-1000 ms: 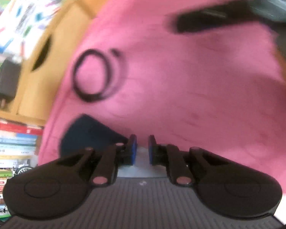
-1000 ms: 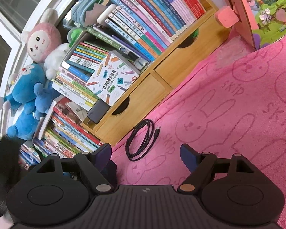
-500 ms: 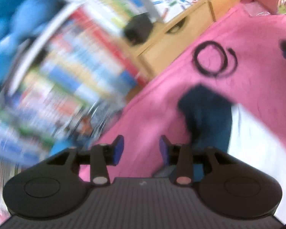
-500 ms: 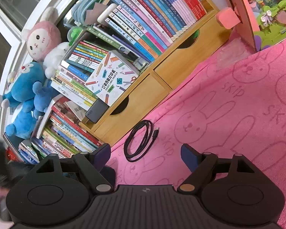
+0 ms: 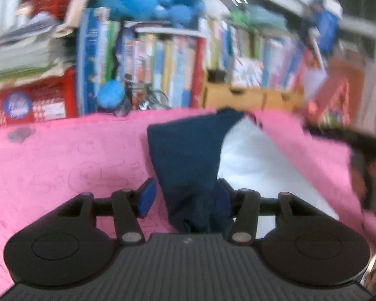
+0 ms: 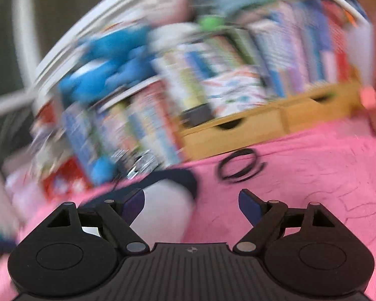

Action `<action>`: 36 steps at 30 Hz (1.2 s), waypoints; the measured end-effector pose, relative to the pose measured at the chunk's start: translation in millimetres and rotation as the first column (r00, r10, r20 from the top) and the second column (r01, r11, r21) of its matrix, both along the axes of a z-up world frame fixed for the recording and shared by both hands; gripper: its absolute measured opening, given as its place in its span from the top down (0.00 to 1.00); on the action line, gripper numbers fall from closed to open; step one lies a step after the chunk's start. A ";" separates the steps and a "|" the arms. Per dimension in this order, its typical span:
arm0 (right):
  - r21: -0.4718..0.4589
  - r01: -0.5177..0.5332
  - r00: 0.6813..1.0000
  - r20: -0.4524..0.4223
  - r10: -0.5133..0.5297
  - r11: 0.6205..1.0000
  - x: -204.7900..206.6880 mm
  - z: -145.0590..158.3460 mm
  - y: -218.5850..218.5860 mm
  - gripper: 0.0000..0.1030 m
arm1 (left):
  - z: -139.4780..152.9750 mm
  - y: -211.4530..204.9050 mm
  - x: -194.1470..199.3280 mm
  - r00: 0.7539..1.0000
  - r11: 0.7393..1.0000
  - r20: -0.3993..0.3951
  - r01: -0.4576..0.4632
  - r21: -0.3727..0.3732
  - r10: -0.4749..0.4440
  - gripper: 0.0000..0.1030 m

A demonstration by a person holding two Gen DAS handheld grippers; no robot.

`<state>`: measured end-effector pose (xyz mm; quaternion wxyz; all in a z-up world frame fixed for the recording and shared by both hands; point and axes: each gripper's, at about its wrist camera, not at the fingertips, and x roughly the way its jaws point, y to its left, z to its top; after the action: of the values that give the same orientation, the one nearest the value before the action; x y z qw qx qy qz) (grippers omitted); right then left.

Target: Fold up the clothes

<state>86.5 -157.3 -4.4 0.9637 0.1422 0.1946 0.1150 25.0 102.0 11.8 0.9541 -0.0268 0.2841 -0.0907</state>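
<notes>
Pink blanket [image 5: 62, 155] before bookshelves [image 5: 163, 57]

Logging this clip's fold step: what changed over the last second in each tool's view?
The left tool went from nearly shut over the pink cloth to open, swinging toward the books; the navy sleeve now lies between its fingers, not visibly pinched. The right tool tipped down and swung toward the garment, its view now blurred. Unchanged: right tool open and empty, cable coiled on the cloth.
</notes>
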 end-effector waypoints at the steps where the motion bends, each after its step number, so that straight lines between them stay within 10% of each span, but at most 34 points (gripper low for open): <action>1: -0.050 -0.026 1.000 0.000 0.026 0.998 -13.0 1.3 13.1 0.19 | -5.8 -1.8 -0.5 1.000 1.000 0.000 -0.010 0.009 0.010 0.48; 10: -0.349 -0.180 0.981 -0.138 0.139 0.920 -94.6 -16.1 75.3 0.17 | -50.3 3.2 -19.4 0.997 0.998 -0.037 -0.064 0.005 0.064 0.45; 20: -0.328 -0.228 0.970 -0.162 0.183 0.917 -113.9 -32.2 97.3 0.15 | -58.4 18.9 -49.7 0.990 0.988 -0.058 -0.132 -0.084 0.128 0.42; 27: -0.401 -0.041 0.985 -0.168 -0.029 0.915 -101.2 -36.1 72.7 0.11 | -51.6 31.7 -65.8 0.987 0.984 -0.047 -0.157 -0.082 0.154 0.42; 36: -0.207 -0.188 0.981 -0.095 0.172 0.960 -112.6 4.6 57.5 0.11 | -19.3 19.0 -35.1 0.985 0.981 0.050 -0.158 -0.112 0.164 0.39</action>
<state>-26.1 -99.8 0.1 0.9508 0.0233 0.2548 0.1749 -10.2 121.0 -7.4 0.9635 -0.0982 0.2473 -0.0293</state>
